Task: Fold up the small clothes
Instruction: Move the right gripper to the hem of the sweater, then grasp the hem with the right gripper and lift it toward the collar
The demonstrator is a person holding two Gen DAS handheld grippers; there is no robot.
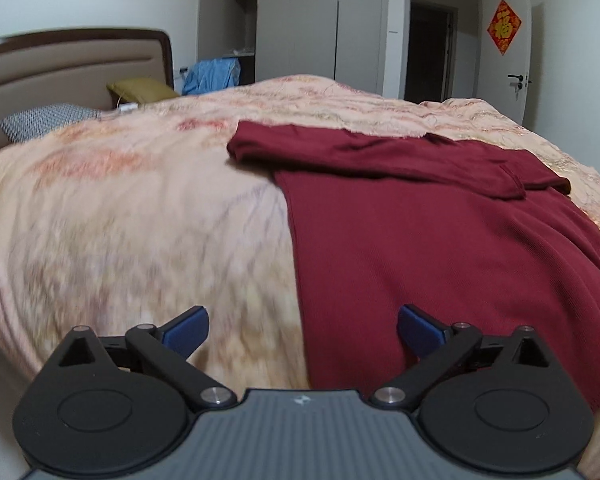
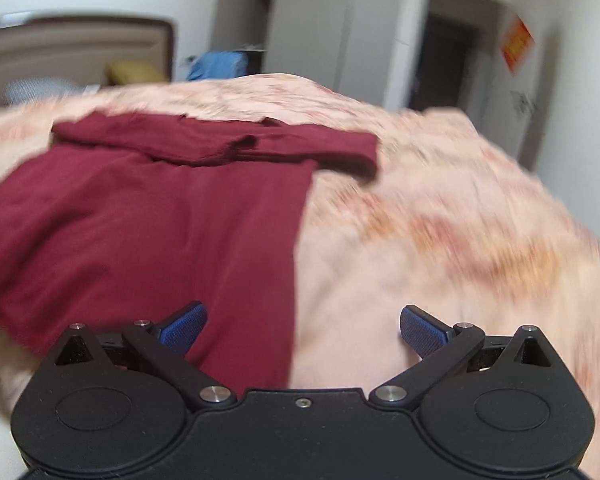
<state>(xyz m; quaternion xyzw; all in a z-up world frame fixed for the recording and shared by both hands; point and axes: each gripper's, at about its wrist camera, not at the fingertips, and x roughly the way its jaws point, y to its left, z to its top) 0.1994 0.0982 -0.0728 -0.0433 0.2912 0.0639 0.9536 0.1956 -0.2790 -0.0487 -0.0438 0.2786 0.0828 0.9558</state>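
A dark red long-sleeved top (image 1: 440,240) lies flat on the bed, both sleeves folded across its upper part. My left gripper (image 1: 303,330) is open and empty, hovering over the top's near left edge. In the right wrist view the same top (image 2: 148,224) fills the left half. My right gripper (image 2: 303,330) is open and empty, over the top's near right edge. The right wrist view is motion-blurred.
A pink floral bedspread (image 1: 120,220) covers the whole bed. A grey patterned pillow (image 1: 48,120) and an olive pillow (image 1: 142,90) lie by the headboard (image 1: 72,60). A blue garment (image 1: 212,74) sits beyond the bed, before grey wardrobes (image 1: 300,20) and a doorway (image 1: 428,40).
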